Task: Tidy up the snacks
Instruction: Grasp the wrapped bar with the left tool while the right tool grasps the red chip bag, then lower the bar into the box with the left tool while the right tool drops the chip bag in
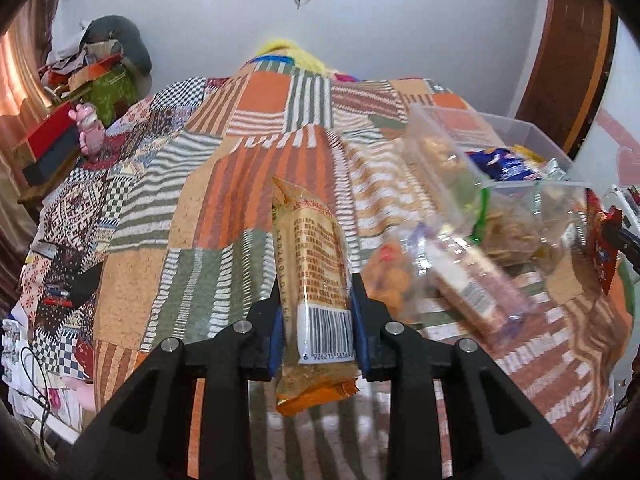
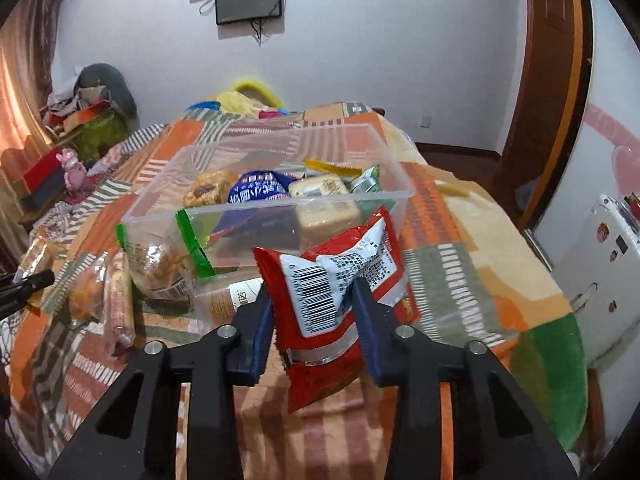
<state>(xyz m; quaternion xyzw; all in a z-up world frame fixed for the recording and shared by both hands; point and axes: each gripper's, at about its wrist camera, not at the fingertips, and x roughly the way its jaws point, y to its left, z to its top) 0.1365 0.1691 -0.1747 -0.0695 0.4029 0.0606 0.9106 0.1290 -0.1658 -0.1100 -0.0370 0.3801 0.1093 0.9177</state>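
Hovering above the quilt, each hand-held gripper (image 1: 316,316) (image 2: 314,312) clamps a snack packet (image 1: 316,280) (image 2: 340,280).

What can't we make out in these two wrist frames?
- Left wrist view: loose snack packs beside the clear bin are motion-blurred; labels unreadable.
- Right wrist view: bin's lower contents obscured by packets on top and the red packet.
- Left wrist view: orange wafer packet's front faces away.
- Both views: each packet's sides are hidden by blue pads.

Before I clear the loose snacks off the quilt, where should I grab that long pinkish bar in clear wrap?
Take the pinkish wrapped bar across its narrow middle, coming from above. It lies flat on the patchwork quilt, with a bag of orange snacks close alongside, so jaws should straddle its width.
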